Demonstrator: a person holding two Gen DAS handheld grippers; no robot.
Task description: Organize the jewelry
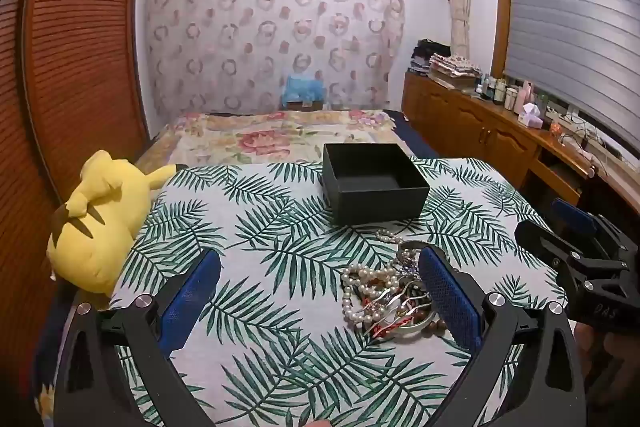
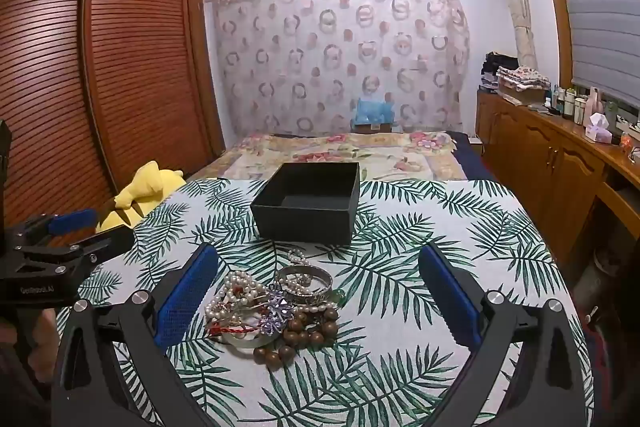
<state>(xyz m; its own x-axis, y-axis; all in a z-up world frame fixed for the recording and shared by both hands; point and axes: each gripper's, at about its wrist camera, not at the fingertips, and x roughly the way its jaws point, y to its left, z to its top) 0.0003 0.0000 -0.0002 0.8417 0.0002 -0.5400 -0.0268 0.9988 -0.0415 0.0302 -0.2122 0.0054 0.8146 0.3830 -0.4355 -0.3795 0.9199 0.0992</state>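
Here the jewelry pile (image 2: 272, 307) lies just before the empty black box (image 2: 308, 203) on the worktop, both grippers wide open, empty, so pinch one strand cleanly to avoid dragging tangled neighbours.

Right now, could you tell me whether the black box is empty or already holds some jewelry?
Empty: the black box shows only bare dark floor inside, and the jewelry pile lies on the tablecloth before it.

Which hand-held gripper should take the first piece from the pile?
Right, probably. The jewelry pile lies between the open fingers of the right hand-held gripper; in the left hand-held gripper view it sits against its right finger.
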